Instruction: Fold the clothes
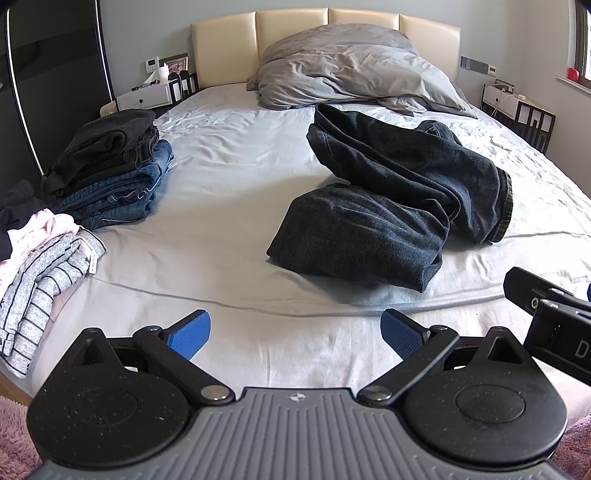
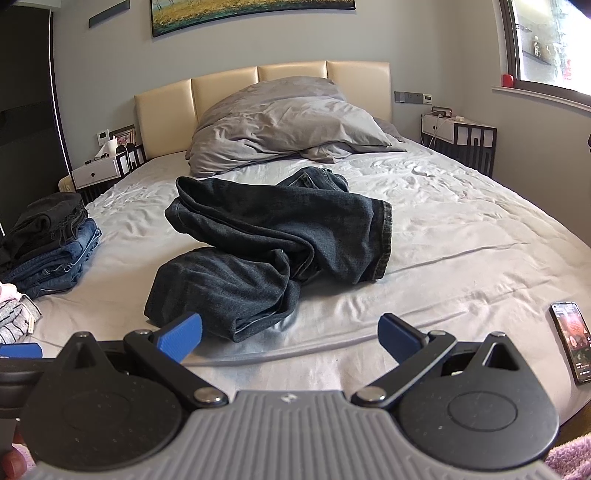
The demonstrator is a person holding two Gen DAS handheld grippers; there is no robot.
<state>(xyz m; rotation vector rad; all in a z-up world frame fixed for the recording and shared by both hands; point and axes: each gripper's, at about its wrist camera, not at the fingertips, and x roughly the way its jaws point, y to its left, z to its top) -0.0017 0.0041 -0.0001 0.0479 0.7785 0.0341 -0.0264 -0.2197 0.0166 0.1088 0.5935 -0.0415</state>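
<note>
Here, in the left wrist view, the left gripper [image 1: 295, 334] hangs above the near edge of the bed [image 1: 229, 206] with its blue-padded fingers [image 1: 190, 338] spread wide and nothing between them; they touch no cloth. A crumpled pair of dark jeans [image 1: 391, 206] lies ahead and a little to the right, in the middle of the pale grey sheet, well apart from the fingers. At the left edge of the bed sits a stack of folded clothes [image 1: 110, 170], dark pieces on top of blue denim, and nearer the camera a striped grey garment [image 1: 44, 280] with something pink beside it. A rumpled grey duvet [image 1: 354, 70] is heaped against the cream headboard [image 1: 291, 27]. White nightstands stand at either side of the bed. Part of the right gripper's black body enters at the right edge.

In the right wrist view, the right gripper [image 2: 290, 338] is likewise wide apart and empty, hovering over the near part of the sheet. The dark jeans [image 2: 269, 251] lie just ahead; the left finger overlaps the nearest fold in the picture, though whether it touches cannot be told. A phone [image 2: 570, 341] with a lit screen rests on the sheet at the right. The folded stack [image 2: 51, 247] shows at the left, a framed painting [image 2: 251, 11] hangs above the headboard, and a window [image 2: 550, 40] opens at the upper right.
</note>
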